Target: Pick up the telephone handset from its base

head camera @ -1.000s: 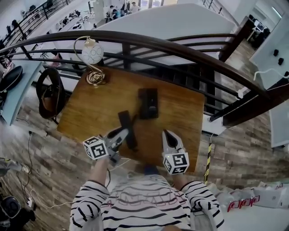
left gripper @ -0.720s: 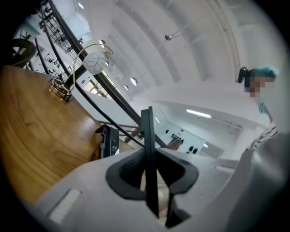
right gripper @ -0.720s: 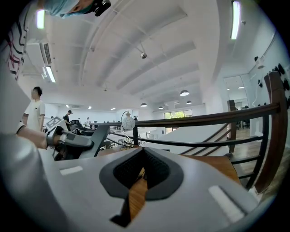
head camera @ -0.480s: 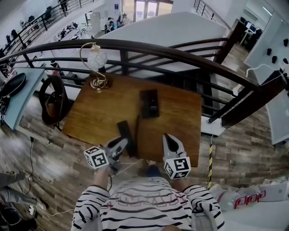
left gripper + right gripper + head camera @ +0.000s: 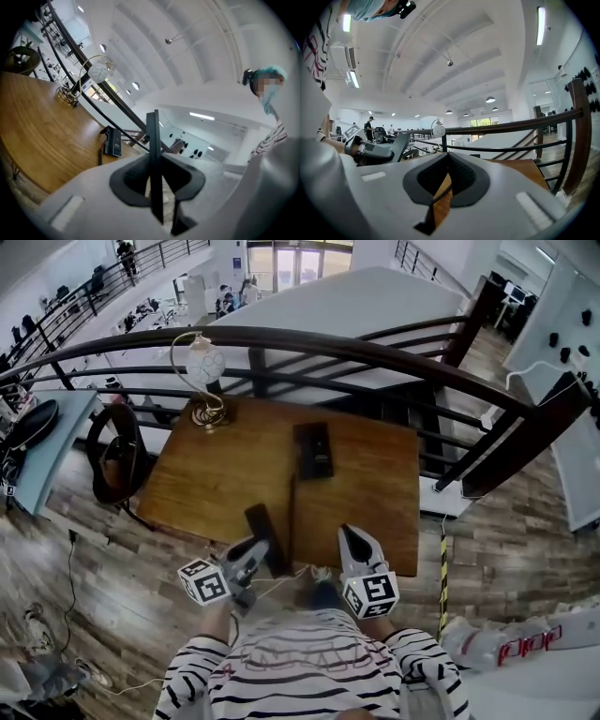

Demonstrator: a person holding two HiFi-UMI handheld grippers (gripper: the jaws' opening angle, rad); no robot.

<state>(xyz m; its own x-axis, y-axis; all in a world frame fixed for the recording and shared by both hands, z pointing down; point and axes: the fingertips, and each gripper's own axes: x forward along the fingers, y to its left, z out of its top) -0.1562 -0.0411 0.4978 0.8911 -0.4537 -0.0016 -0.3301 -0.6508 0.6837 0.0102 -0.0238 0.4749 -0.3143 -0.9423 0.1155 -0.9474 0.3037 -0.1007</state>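
Note:
The black telephone base [image 5: 314,449] lies at the far middle of the wooden table [image 5: 216,484], and shows small in the left gripper view as the base [image 5: 113,142]. My left gripper [image 5: 260,552] is shut on the black handset [image 5: 263,527] over the table's near edge. In its own view the handset [image 5: 153,159] stands edge-on between the jaws. A dark cord [image 5: 292,507] runs from the base toward the handset. To the right, my right gripper [image 5: 350,542] is shut with nothing in it. Its own view shows the right gripper [image 5: 447,174] with jaws closed together.
A lamp with a white globe [image 5: 206,367] stands on the table's far left corner. A dark curved railing [image 5: 394,351] runs just behind the table. A black ring-shaped object [image 5: 116,454] sits left of the table. Wood floor surrounds it.
Both grippers have drawn back toward the person. The handset went with the left gripper, away from the base to the table's near edge, and the cord has stretched out.

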